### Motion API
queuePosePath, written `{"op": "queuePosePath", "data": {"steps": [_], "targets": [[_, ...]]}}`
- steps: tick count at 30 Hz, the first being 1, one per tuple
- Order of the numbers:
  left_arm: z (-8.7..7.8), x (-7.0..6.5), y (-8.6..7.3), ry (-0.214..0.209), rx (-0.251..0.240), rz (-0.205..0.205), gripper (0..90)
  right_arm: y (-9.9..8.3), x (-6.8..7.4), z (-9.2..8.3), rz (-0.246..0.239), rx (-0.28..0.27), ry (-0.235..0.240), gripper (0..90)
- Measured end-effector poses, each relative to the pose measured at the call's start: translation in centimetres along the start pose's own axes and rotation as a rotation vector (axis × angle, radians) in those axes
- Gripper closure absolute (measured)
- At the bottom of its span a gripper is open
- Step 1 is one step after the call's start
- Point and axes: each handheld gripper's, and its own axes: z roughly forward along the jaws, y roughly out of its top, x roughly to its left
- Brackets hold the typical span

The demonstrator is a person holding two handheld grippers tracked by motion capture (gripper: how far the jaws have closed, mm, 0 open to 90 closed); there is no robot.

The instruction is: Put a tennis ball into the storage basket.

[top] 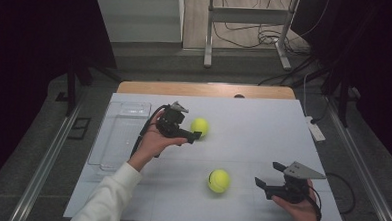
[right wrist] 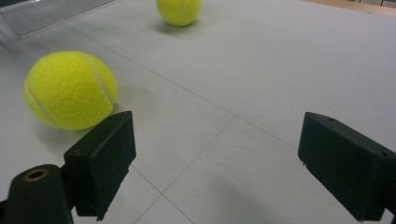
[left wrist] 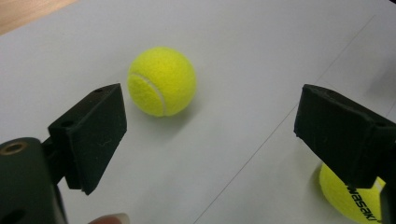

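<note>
The right gripper rests low at the near right of the white table, jaws spread wide with nothing between them. Just left of it lies the near tennis ball, fuzzy yellow with a white seam and black lettering that the left gripper view cuts off. Farther back, the left gripper gapes wide and empty just beside the far tennis ball, not touching it. A clear plastic tray sits at the table's left edge, faint and hard to trace.
</note>
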Motion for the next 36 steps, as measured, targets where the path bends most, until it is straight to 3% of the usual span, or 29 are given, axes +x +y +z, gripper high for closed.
{"op": "queuePosePath", "data": {"steps": [36], "targets": [[3.5, 1.6, 1.8, -0.007, 0.069, -0.027, 10.4, -0.1, -0.1, 0.0, 0.006, 0.004, 0.0, 11.6]]}}
